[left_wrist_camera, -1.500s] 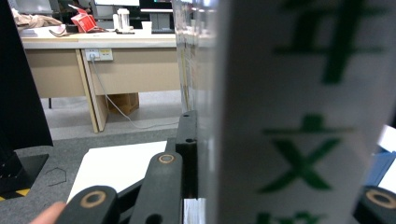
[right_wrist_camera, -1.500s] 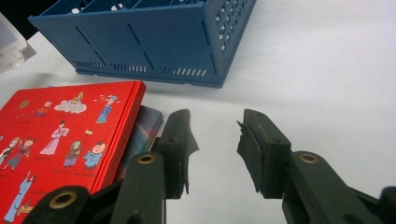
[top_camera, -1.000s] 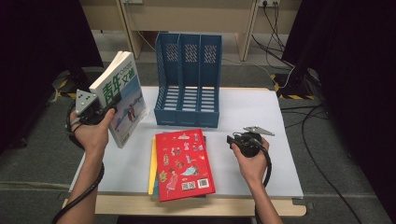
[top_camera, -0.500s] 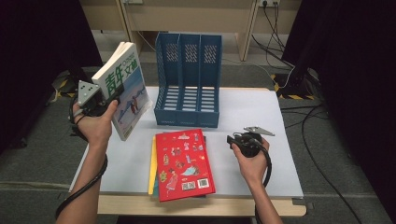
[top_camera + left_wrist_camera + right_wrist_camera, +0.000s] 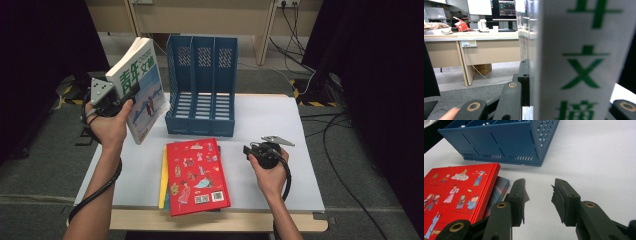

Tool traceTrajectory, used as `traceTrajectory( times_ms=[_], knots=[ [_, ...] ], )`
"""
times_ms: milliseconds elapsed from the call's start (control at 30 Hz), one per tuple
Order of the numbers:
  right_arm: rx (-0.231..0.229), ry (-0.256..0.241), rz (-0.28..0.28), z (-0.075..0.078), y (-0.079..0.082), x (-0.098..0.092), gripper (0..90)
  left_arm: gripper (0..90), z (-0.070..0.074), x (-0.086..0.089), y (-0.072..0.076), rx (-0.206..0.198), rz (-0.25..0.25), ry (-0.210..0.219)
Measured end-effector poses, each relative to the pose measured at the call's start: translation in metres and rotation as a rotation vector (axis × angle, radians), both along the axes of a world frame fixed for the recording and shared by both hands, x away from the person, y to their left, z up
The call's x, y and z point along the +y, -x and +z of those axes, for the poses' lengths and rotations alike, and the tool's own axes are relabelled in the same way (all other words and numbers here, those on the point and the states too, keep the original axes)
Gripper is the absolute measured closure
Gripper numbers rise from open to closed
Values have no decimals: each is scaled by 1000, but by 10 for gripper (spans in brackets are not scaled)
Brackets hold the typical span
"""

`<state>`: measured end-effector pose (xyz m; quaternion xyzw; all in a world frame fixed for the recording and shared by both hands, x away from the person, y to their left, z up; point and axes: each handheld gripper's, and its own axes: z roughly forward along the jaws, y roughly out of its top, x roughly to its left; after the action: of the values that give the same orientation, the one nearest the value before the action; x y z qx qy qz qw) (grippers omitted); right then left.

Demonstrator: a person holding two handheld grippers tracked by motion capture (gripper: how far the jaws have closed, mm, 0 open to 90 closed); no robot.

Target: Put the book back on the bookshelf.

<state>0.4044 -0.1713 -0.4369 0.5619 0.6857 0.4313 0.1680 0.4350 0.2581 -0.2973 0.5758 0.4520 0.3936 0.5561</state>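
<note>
Magazine point(image 5: 141, 87) in my left gripper point(image 5: 119, 97) stands nearly upright above the table's left edge, its long axis running up and slightly away from me, cover with green characters turned toward the blue file rack point(image 5: 202, 85). The jaws are clamped on its lower spine edge; in the left gripper view the magazine point(image 5: 584, 65) is pressed flat against one black jaw.

My right gripper point(image 5: 252, 149) rests low over the white table point(image 5: 270, 115), jaws spread with nothing between them, just right of the red book point(image 5: 196, 175), which tops a small stack.

Around the table lie grey carpet and dark curtains. The left gripper view adds a wooden desk point(image 5: 474, 50) with monitors behind it. The right gripper view shows the red book's point(image 5: 456, 192) cartoon figures up close and the rack's point(image 5: 504, 140) slotted base.
</note>
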Motion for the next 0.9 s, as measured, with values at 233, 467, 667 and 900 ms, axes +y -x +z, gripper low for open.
traceTrajectory(
  times_ms=[233,467,667,900],
  knots=[
    [-5,2,1,0,0,-2,618,737,4,-5,-6,-3,-14,6],
    [-10,-1,-7,1,1,-3,618,737,9,-10,-10,-15,-14,1],
    [-12,-1,-10,1,0,-4,618,737,16,-13,-14,-18,-20,3],
    [-14,-1,-11,0,0,-4,618,738,19,-18,-20,-10,-33,-3]
  ],
)
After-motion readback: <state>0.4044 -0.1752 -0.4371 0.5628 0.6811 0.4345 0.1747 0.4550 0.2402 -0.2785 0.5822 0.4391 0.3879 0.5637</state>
